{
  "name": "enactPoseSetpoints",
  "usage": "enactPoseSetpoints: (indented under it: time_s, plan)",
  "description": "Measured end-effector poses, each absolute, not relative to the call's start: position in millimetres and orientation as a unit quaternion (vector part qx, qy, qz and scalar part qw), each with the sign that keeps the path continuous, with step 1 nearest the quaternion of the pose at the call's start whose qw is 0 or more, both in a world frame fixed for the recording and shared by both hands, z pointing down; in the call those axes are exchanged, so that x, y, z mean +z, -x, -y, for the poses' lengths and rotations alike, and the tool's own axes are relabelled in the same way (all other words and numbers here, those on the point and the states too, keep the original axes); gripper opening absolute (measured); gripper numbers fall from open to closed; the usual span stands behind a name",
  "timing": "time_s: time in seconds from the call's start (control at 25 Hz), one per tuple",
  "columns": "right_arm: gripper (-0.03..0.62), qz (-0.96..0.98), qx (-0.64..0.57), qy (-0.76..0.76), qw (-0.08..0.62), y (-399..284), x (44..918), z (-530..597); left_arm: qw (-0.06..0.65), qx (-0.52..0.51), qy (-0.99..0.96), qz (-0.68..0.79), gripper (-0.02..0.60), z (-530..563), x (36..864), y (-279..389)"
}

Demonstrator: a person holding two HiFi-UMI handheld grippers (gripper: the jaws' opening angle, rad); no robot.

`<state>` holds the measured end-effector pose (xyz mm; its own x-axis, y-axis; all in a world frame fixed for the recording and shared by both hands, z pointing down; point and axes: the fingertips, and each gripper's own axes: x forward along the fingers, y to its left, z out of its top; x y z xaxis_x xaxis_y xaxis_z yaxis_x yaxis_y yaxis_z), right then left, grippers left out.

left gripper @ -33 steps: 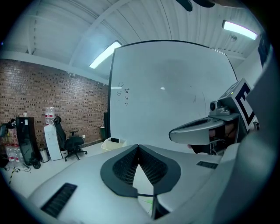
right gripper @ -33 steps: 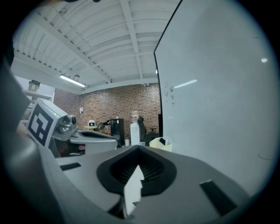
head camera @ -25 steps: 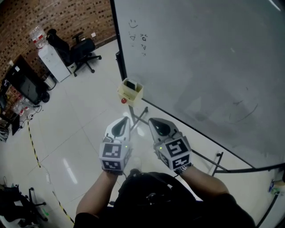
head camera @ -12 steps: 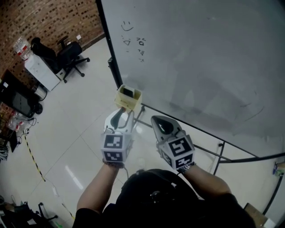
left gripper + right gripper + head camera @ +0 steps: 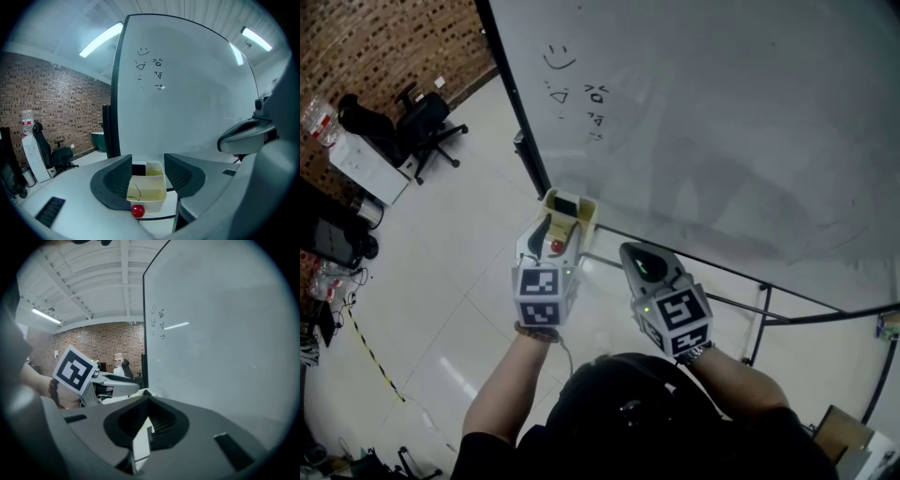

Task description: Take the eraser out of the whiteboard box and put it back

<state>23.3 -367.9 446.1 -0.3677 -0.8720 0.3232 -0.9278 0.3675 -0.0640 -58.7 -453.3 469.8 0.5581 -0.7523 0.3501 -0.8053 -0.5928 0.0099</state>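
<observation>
**Left gripper opened at the whiteboard box**

A pale, glossy floor is seen beneath a large whiteboard on a dark metal stand. A few small scribbles are marked near the board's upper left. A brick wall and an office chair are seen well apart from the work, at the far left.

The cream whiteboard box is fixed at the board's lower left corner, just beside the dark frame edge. Open floor is left on its left side, while the stand's bars are run under the board to the right. The dark eraser is lodged in the box's far compartment (the near compartment shows only a few pen marks). A small red ball is seen at the box's front edge.

The left gripper is held up to the box. Its jaws have just been opening and are now spread wide, with the box framed between them and no pad seen pressing on it. The right gripper is held beside it, apart from the box, with jaws brought together on nothing.
</observation>
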Motion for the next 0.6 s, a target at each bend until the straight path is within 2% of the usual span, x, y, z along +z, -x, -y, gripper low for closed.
enactPoseSetpoints:
  time_s: [0.24,0.36,0.4,0.6]
  plan:
    - [0.025,0.806,0.13,-0.564,0.121,-25,455,383,0.081,0.184,-0.88,0.431,0.259,479,484,53]
    - [0.025,0.802,0.135,-0.569,0.123,-25,458,389,0.083,0.198,-0.879,0.426,0.262,489,493,50]
    - [0.025,0.8,0.137,-0.571,0.123,-26,460,391,0.085,0.203,-0.879,0.423,0.296,492,497,48]
    - [0.025,0.793,0.144,-0.579,0.124,-32,466,399,0.09,0.227,-0.875,0.418,0.296,505,515,45]
